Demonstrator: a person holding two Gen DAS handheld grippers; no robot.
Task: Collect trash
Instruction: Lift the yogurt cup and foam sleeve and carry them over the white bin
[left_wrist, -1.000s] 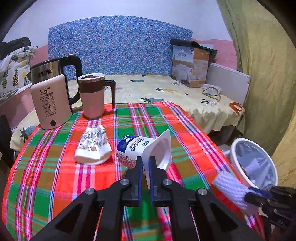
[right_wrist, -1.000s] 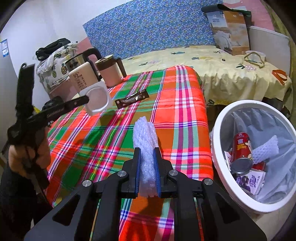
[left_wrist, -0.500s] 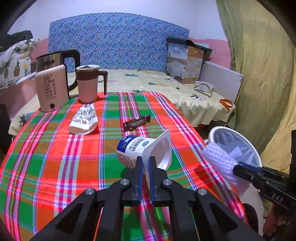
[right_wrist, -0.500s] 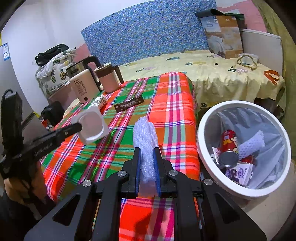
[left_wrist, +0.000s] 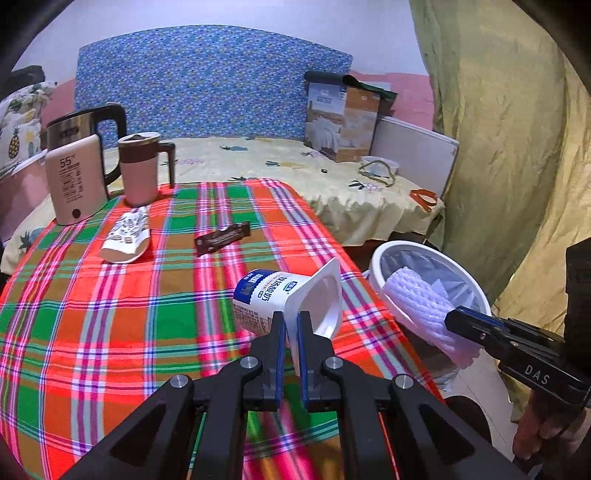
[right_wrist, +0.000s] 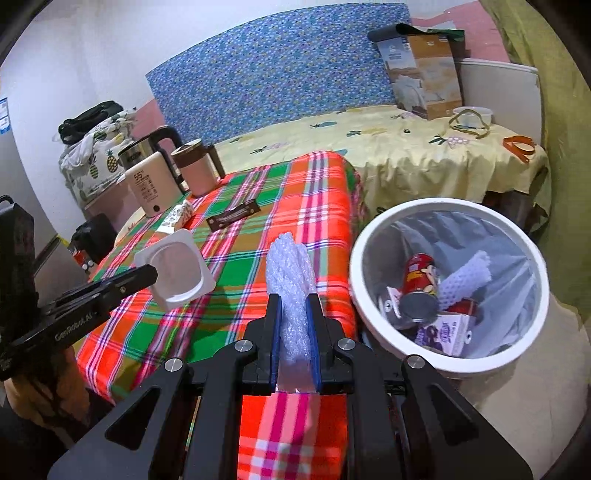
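My left gripper is shut on the rim of a white and blue yogurt cup, held above the plaid tablecloth. The same cup shows at the left of the right wrist view. My right gripper is shut on a white foam net sleeve, which pokes forward past the table's right edge. In the left wrist view that sleeve hangs in front of the white trash bin. The bin stands on the floor and holds a red can, another foam net and cartons.
On the cloth lie a brown snack wrapper and a crumpled patterned paper cup. A kettle and a pink mug stand at the far left. A bed with a box lies behind; a green curtain hangs right.
Both grippers have drawn back and to the right with their loads. The bin now fills more of the right wrist view, and the brown wrapper has come into the left wrist view.
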